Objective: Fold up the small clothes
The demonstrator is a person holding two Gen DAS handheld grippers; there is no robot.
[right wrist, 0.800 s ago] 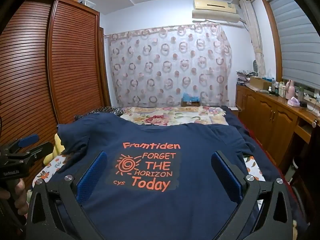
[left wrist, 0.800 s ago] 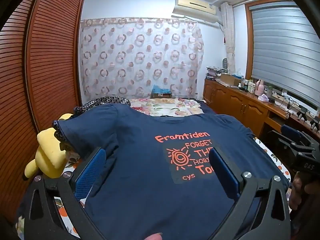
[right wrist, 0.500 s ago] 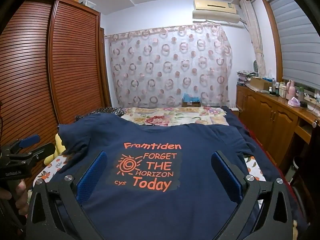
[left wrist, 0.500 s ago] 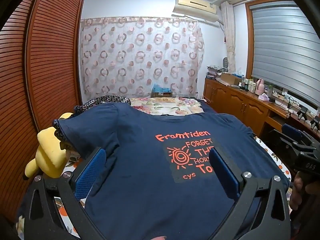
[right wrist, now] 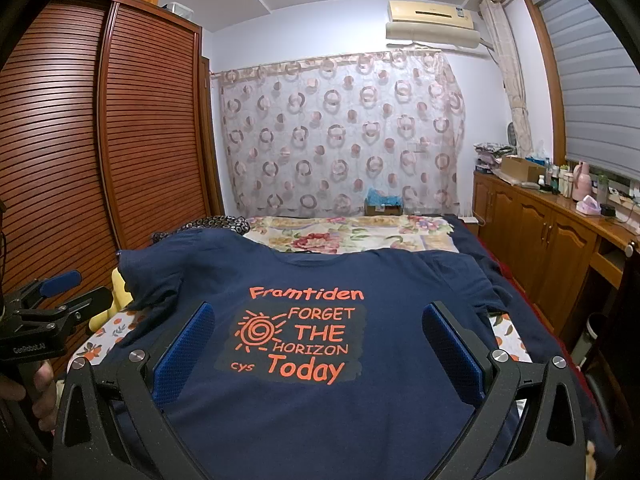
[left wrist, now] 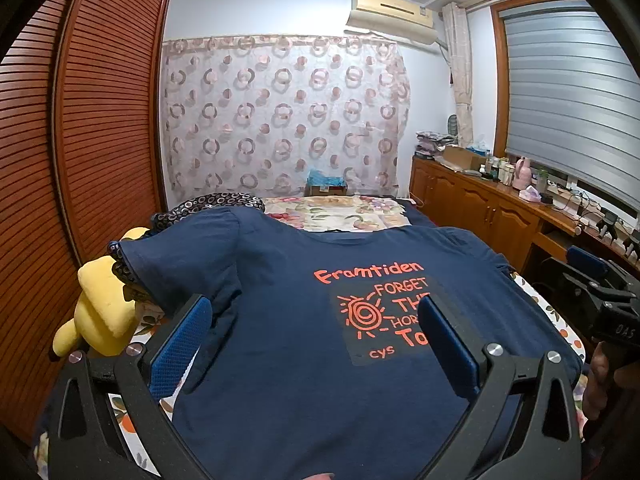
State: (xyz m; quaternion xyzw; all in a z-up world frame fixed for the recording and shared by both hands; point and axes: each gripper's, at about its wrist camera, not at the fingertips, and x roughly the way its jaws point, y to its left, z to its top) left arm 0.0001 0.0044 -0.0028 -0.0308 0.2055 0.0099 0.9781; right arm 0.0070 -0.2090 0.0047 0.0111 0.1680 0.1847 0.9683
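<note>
Your bed, covered in a floral sheet, fills the middle of the room, with a louvred wooden wardrobe along its left side and a wooden worktop crowded with bottles along the right. Spread flat on the bed, chest print facing up and neckline away from you, lies the navy T-shirt; its orange lettering reads "Framtiden" and "FORGET THE HORIZON Today". One sleeve drapes over a dark patterned cloth at the bed's left edge, just beside a yellow plush toy. Your left gripper hangs above the shirt's left half with its jaws spread wide and nothing between the blue pads. Your right gripper hangs above the print, jaws likewise spread wide and empty.
</note>
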